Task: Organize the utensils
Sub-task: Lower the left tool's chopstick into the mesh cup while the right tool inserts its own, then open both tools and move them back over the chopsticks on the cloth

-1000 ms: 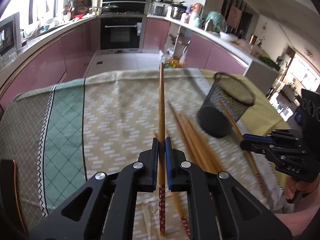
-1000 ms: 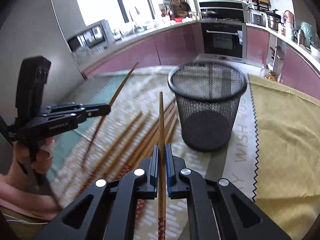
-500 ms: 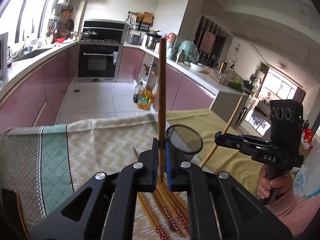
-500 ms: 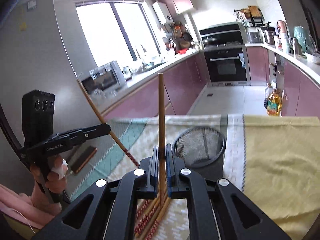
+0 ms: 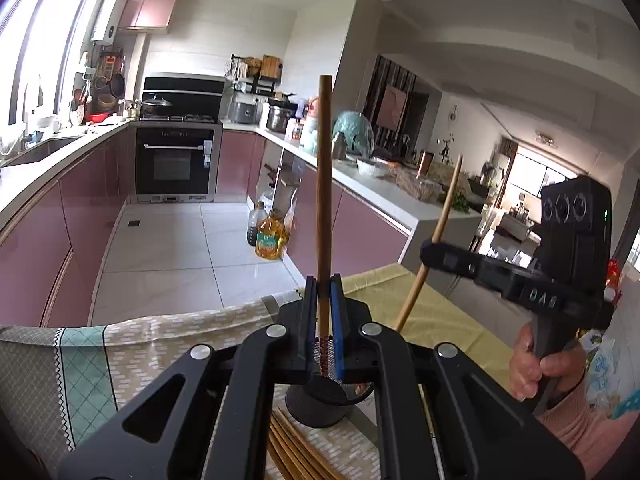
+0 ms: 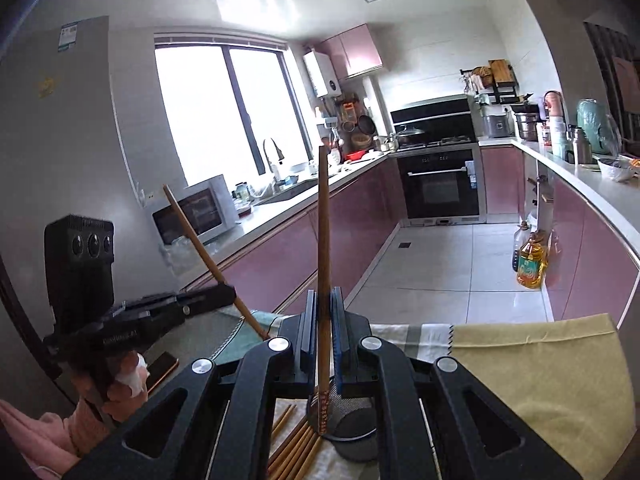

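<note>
My left gripper [image 5: 322, 300] is shut on a wooden chopstick [image 5: 323, 200] held upright, its red patterned end pointing down over the black mesh cup [image 5: 320, 400]. My right gripper [image 6: 324, 312] is shut on a second chopstick [image 6: 323, 240], also upright, its patterned end at the cup's rim [image 6: 352, 428]. The right gripper shows in the left wrist view [image 5: 430, 250], the left one in the right wrist view [image 6: 230, 294]. Several more chopsticks [image 5: 292, 448] lie on the cloth beside the cup, also seen in the right wrist view [image 6: 294, 444].
The table carries a patterned beige and green cloth [image 5: 80, 364] and a yellow cloth [image 6: 552, 372]. A phone [image 6: 162, 364] lies at the table's left. Beyond the table edge are the kitchen floor, oil bottles [image 5: 270, 236] and pink cabinets.
Both grippers have lifted their chopsticks off the table and tilted them upright, then moved in over the mesh cup, which now sits low under the jaws.
</note>
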`<action>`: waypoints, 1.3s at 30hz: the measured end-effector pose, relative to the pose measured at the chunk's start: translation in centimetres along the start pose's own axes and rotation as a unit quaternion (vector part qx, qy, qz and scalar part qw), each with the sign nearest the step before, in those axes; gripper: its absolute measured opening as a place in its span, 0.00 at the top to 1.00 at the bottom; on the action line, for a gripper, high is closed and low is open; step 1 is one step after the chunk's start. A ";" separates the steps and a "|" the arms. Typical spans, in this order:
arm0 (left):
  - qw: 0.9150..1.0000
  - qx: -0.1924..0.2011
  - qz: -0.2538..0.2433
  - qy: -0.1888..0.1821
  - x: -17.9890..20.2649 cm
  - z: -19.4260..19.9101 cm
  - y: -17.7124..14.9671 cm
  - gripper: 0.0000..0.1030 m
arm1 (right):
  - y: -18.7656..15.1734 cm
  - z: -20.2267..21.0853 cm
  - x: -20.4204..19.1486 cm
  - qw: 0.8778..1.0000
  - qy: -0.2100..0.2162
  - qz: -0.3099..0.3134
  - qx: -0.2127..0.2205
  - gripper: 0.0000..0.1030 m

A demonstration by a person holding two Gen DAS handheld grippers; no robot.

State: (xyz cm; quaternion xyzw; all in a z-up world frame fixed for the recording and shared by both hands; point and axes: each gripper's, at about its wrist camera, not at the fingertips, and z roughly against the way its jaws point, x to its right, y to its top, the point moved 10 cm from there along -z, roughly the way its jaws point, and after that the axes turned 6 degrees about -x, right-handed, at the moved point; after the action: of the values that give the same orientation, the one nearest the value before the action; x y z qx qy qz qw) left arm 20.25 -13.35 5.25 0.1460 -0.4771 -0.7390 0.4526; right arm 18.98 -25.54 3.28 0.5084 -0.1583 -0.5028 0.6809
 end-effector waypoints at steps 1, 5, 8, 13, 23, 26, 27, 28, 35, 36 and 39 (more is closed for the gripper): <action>1.000 -0.009 -0.004 -0.001 0.1 -0.8 -0.4 0.93 | -0.1 -0.5 0.6 1.000 -0.003 -0.004 -0.005 0.95; 0.999 -0.052 -0.007 -0.003 0.3 -4.0 -2.5 0.93 | -1.8 -2.6 1.6 0.999 -0.006 -0.012 -0.048 0.95; 0.996 -0.083 -0.009 -0.004 -0.3 -6.2 -4.5 0.93 | -3.6 -4.5 1.9 0.996 -0.009 -0.011 -0.092 0.95; 0.992 -0.125 -0.014 -0.004 -1.3 -9.1 -6.9 0.93 | -5.9 -7.1 2.2 0.988 -0.009 -0.008 -0.154 0.94; 0.990 -0.139 -0.002 0.008 -3.3 -12.2 -7.0 0.92 | -5.6 -9.2 3.9 0.986 -0.031 -0.029 -0.164 0.91; 0.991 -0.135 0.009 0.005 -3.6 -11.9 -6.9 0.85 | -5.3 -9.4 4.3 0.986 -0.035 -0.037 -0.156 0.87; 0.991 -0.133 0.012 0.008 -3.8 -11.8 -7.0 0.83 | -5.3 -9.4 4.4 0.987 -0.035 -0.041 -0.153 0.85; 0.991 -0.130 0.015 0.010 -4.0 -11.6 -7.0 0.80 | -5.2 -9.3 4.4 0.987 -0.035 -0.044 -0.149 0.82; 0.994 -0.092 0.025 0.049 -5.8 -7.2 -7.8 0.57 | -4.8 -5.8 3.2 0.994 -0.047 -0.023 -0.099 0.65; 0.994 -0.089 0.028 0.054 -6.2 -6.6 -8.3 0.56 | -5.0 -5.0 2.5 0.995 -0.042 -0.012 -0.092 0.63; 0.992 -0.096 0.036 0.073 -7.6 -5.2 -10.3 0.53 | -6.1 -3.3 0.4 0.995 -0.033 0.023 -0.087 0.56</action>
State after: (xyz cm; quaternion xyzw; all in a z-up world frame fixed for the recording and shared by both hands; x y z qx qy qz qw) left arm 22.33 -8.79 -7.58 0.1379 -0.3746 -0.7518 0.5248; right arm 18.34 -23.98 -3.47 0.4265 -0.1480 -0.5157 0.7282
